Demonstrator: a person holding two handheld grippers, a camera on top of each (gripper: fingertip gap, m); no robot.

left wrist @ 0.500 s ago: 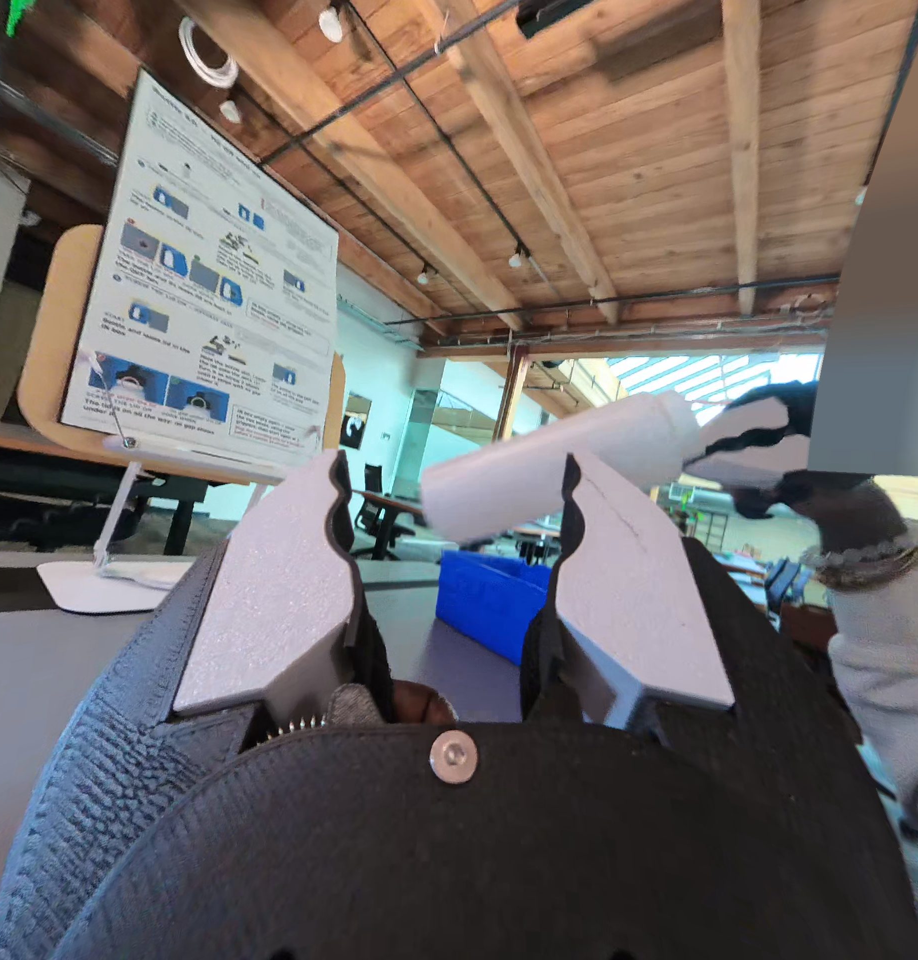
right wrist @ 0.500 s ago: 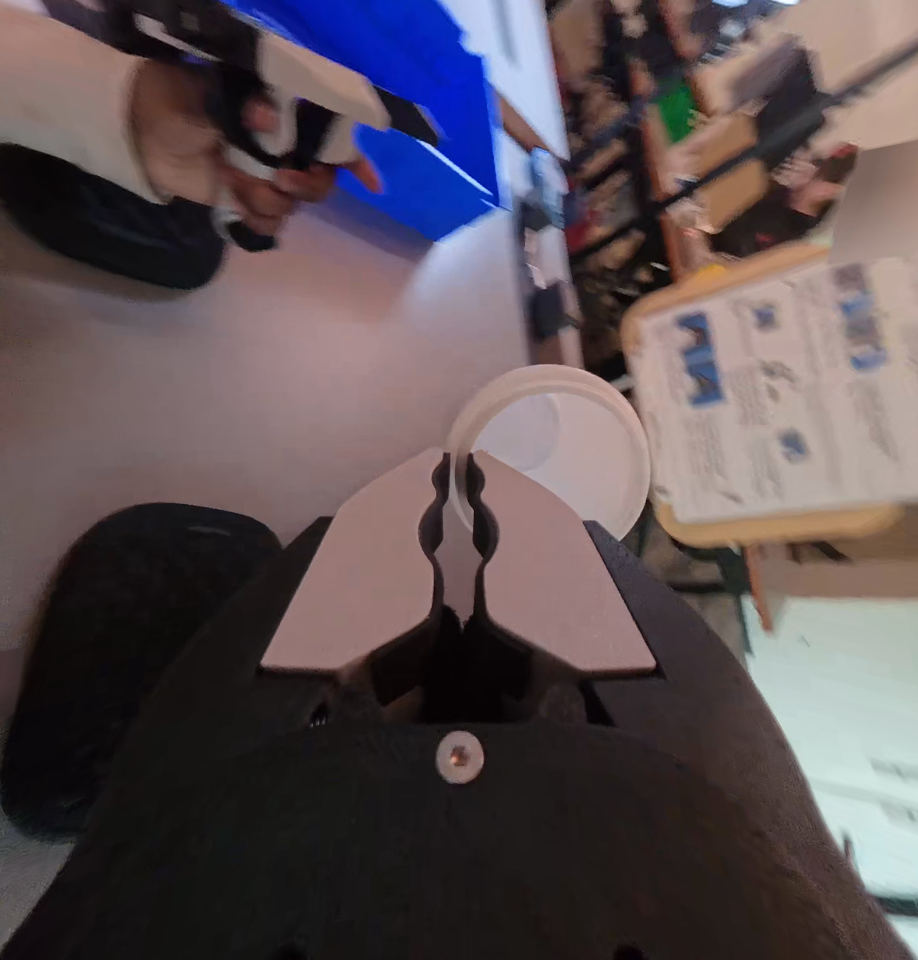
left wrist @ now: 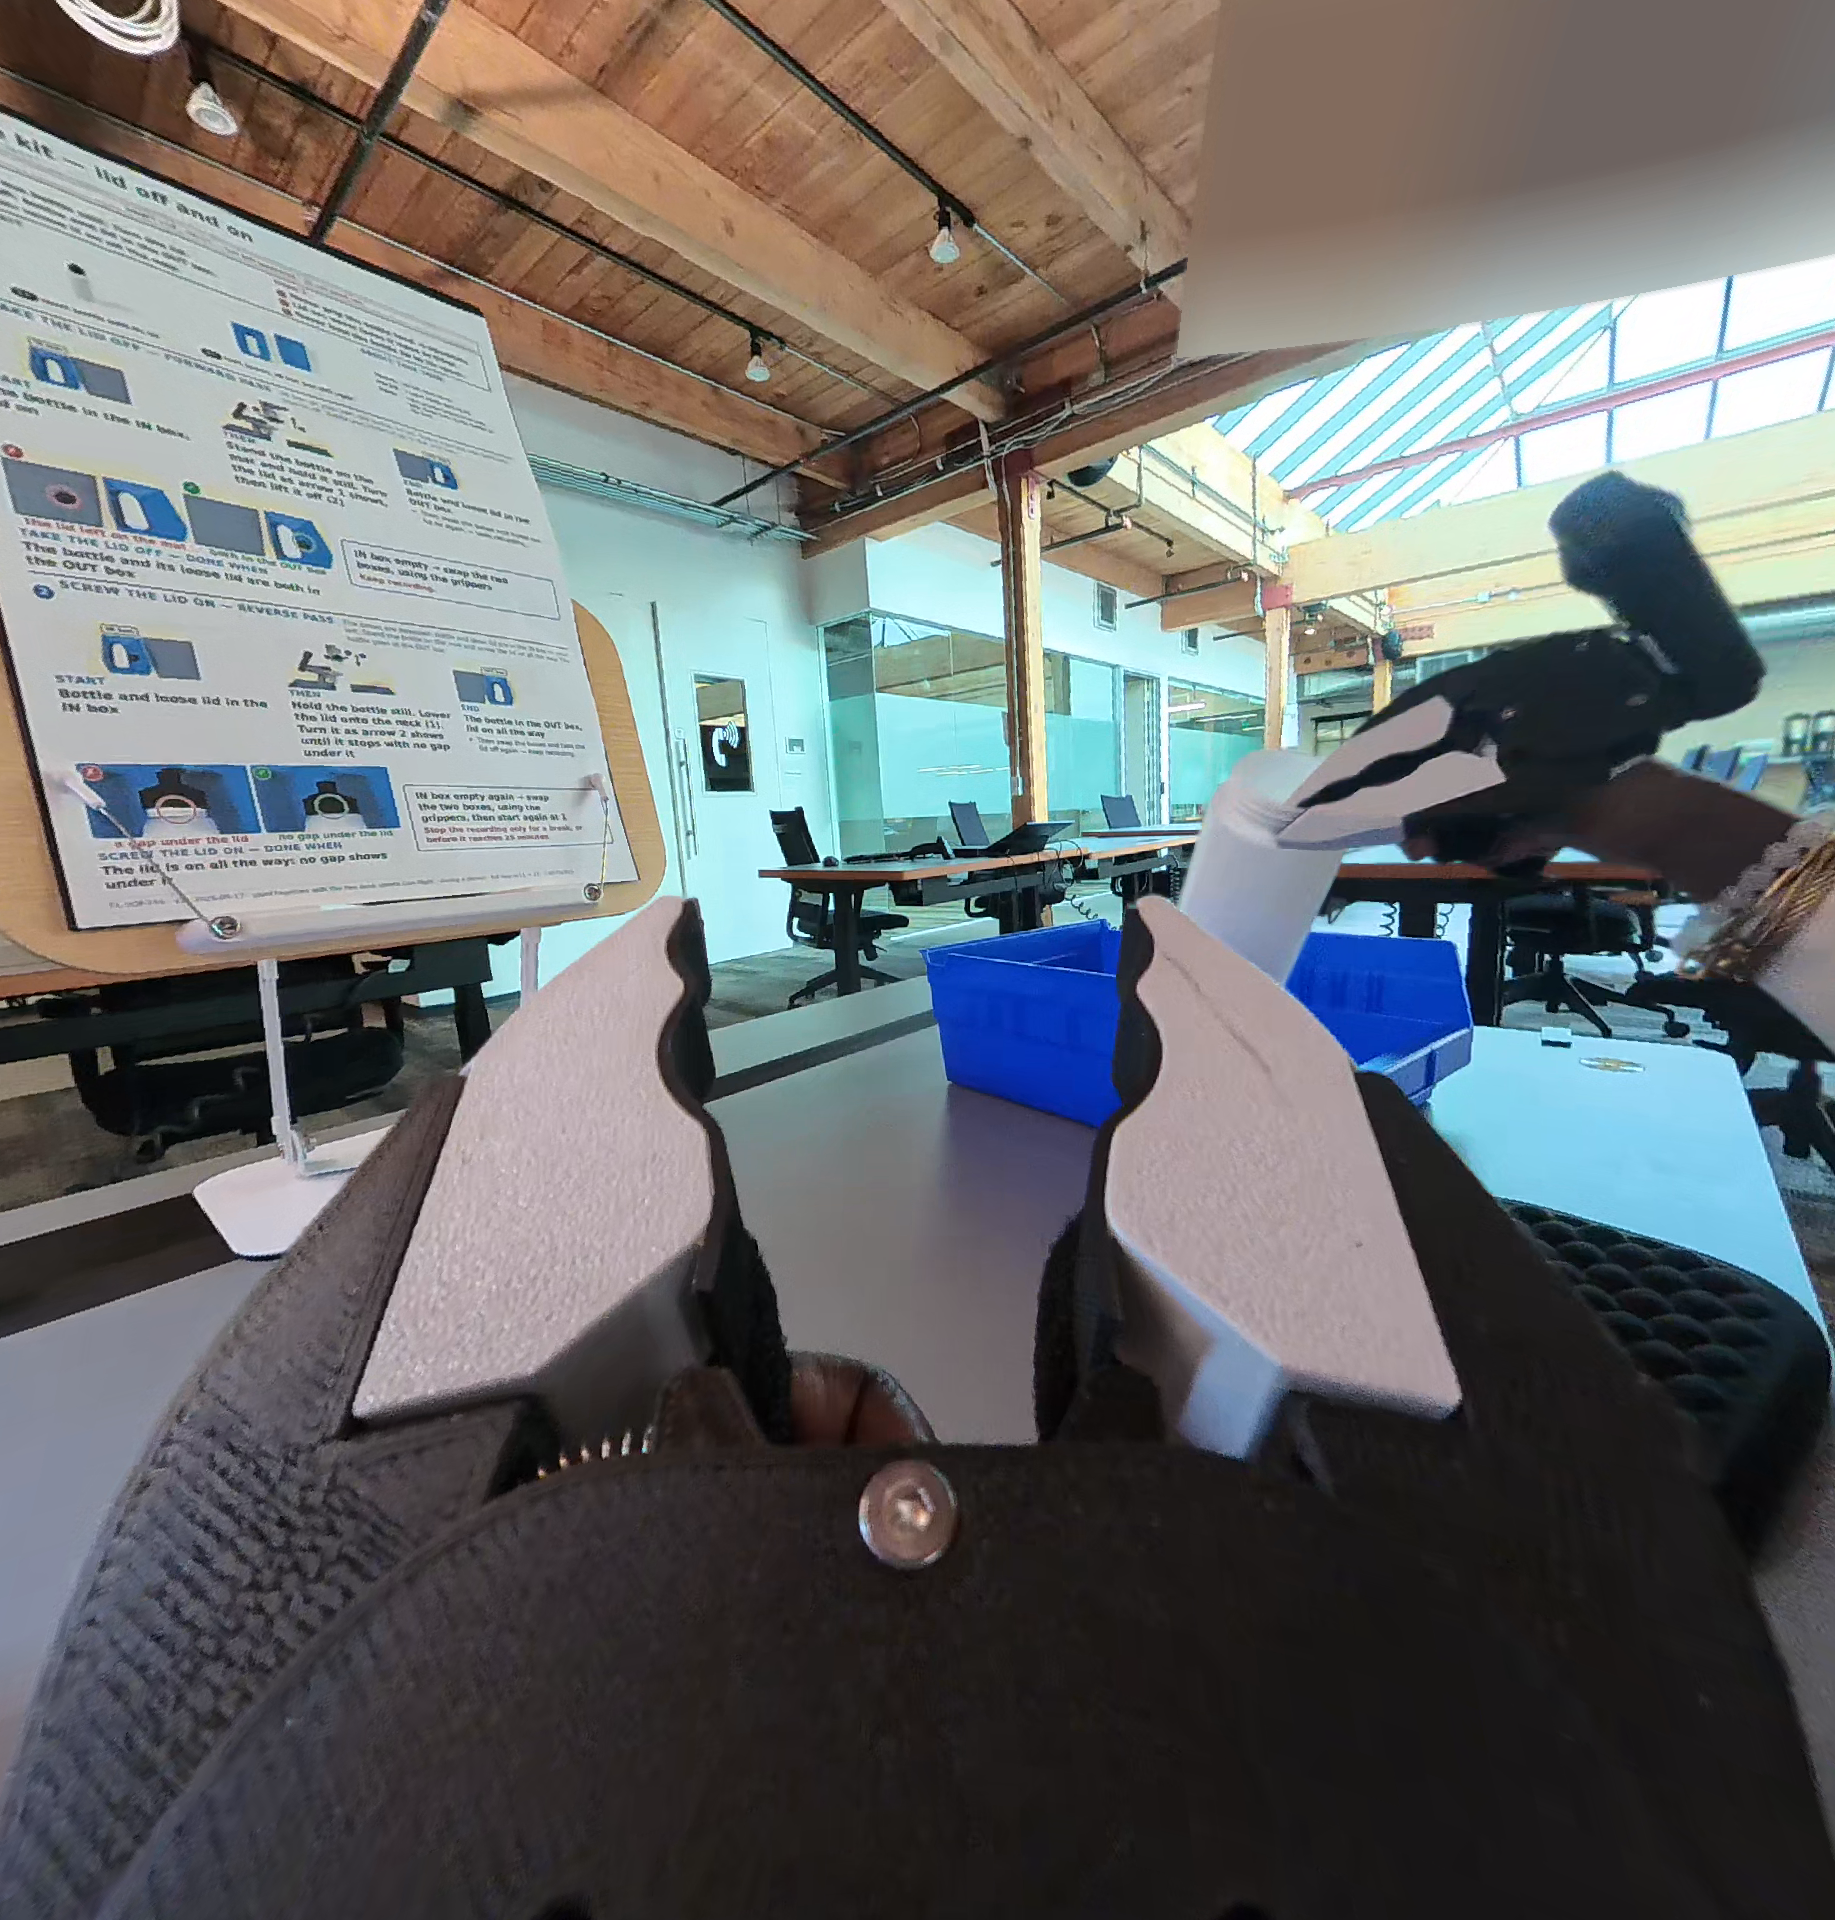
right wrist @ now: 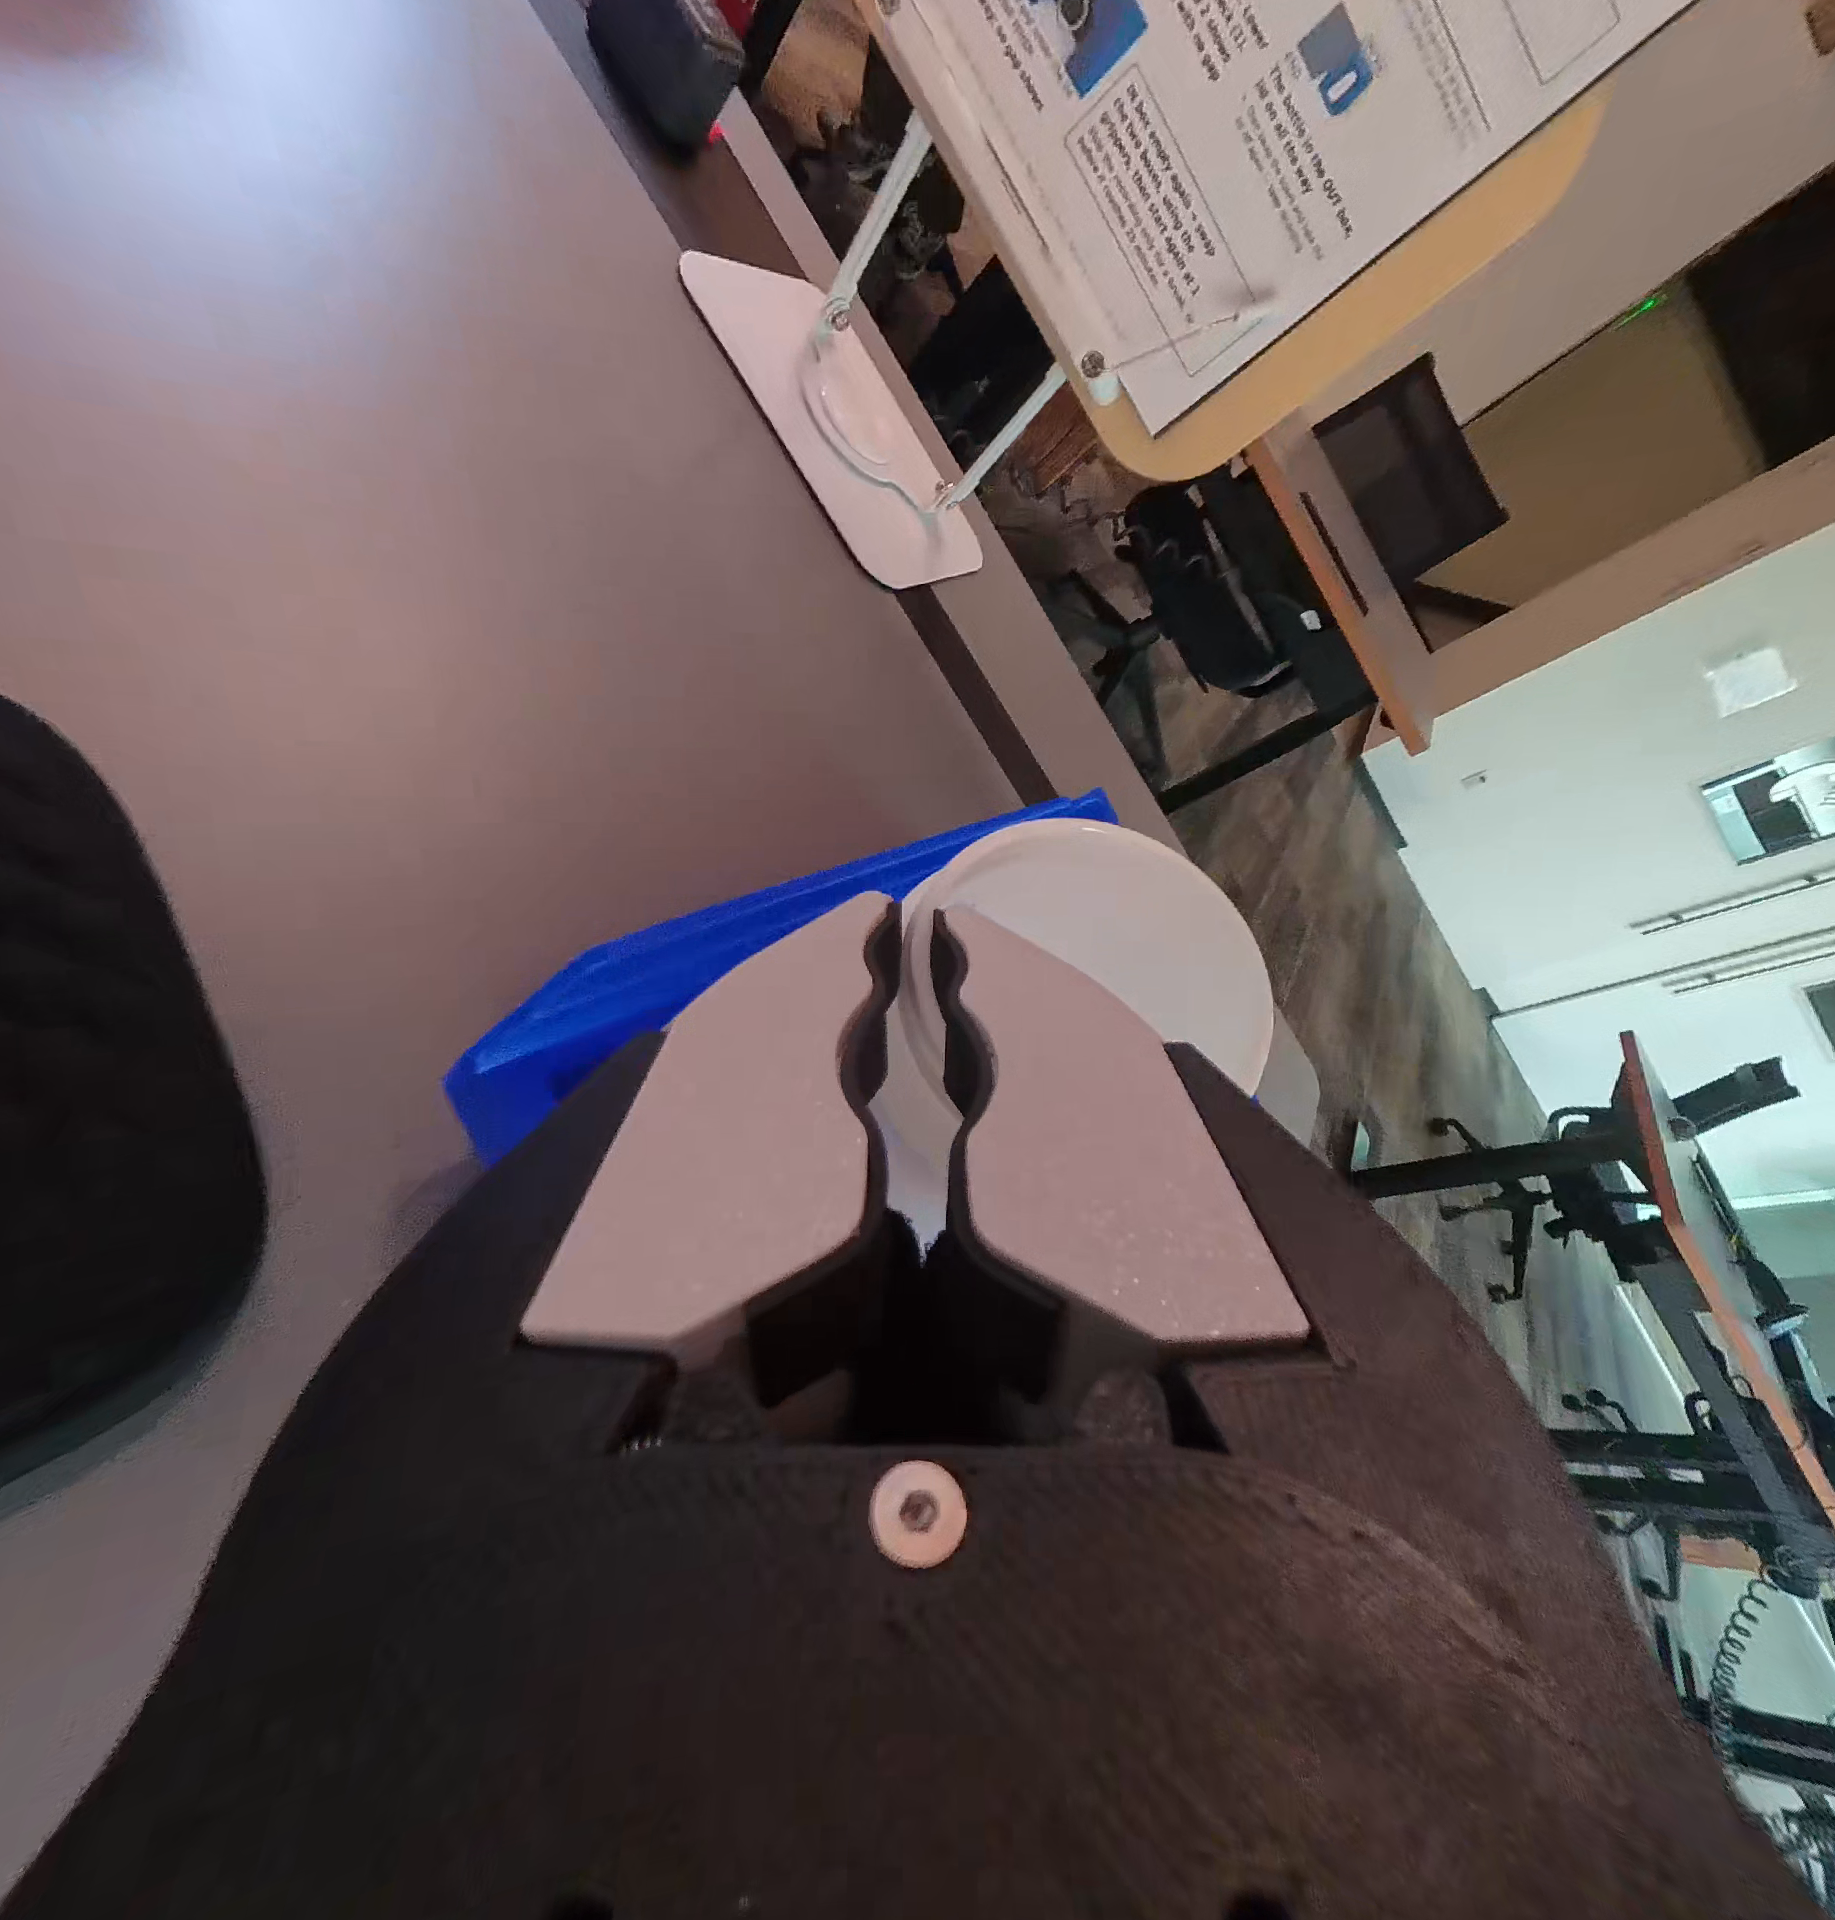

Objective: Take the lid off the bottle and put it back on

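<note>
My right gripper (right wrist: 915, 920) is shut on the white bottle (right wrist: 1121, 956), whose round end shows just past the fingertips. In the left wrist view the right gripper (left wrist: 1308, 821) grips the bottle (left wrist: 1251, 894) at its upper end. The bottle tilts steeply, with its lower end over a blue bin (left wrist: 1017, 1018) and partly hidden behind my finger. I cannot tell whether the lid is on. My left gripper (left wrist: 908, 935) is open and empty, low over the grey table (left wrist: 892, 1195), in front of the bin.
A second blue bin (left wrist: 1380, 997) sits right of the first. A black textured mat (left wrist: 1671, 1330) lies at the right. An instruction board (left wrist: 248, 582) stands on a white stand at the back left, its base (right wrist: 830, 416) near the table's edge. The grippers' ends are close to 30 cm from one another.
The right gripper has swung the bottle from nearly level to steeply tilted, lower end down toward the blue bin. The left gripper has tipped down, still open.
</note>
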